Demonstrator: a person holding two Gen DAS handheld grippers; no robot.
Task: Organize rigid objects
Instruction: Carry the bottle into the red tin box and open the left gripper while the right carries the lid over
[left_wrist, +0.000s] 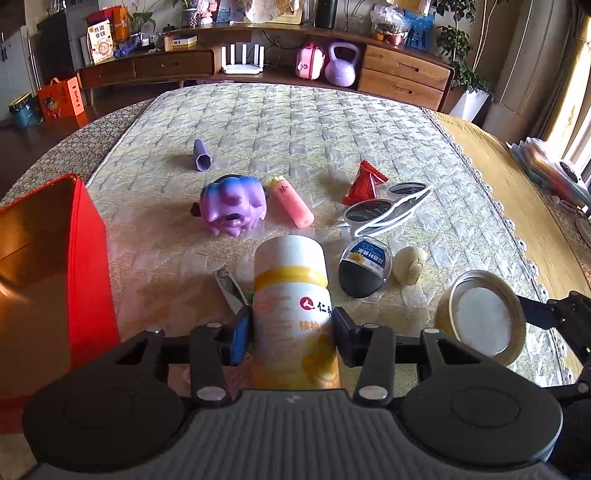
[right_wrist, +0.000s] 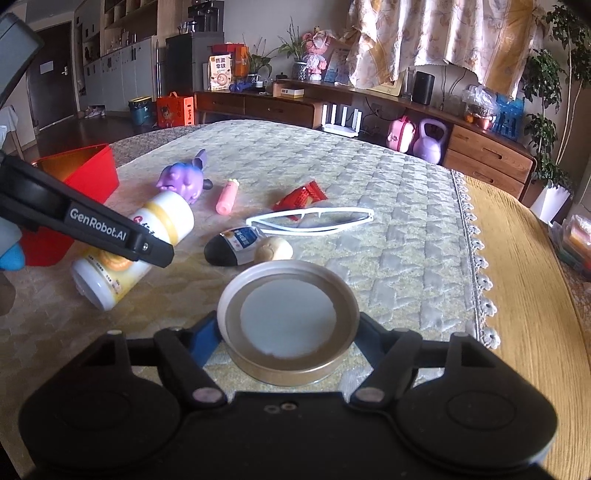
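Left wrist: fingers (left_wrist: 243, 338) flanking tilted bottle (left_wrist: 295, 317).

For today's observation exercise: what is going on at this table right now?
A person is tidying small objects on a quilted table, one pair of tongs in each hand. The left tongs are clamped on a white and yellow bottle lying on its side. The right tongs straddle a round metal lid; whether they grip it is unclear. A red box stands open at the left.
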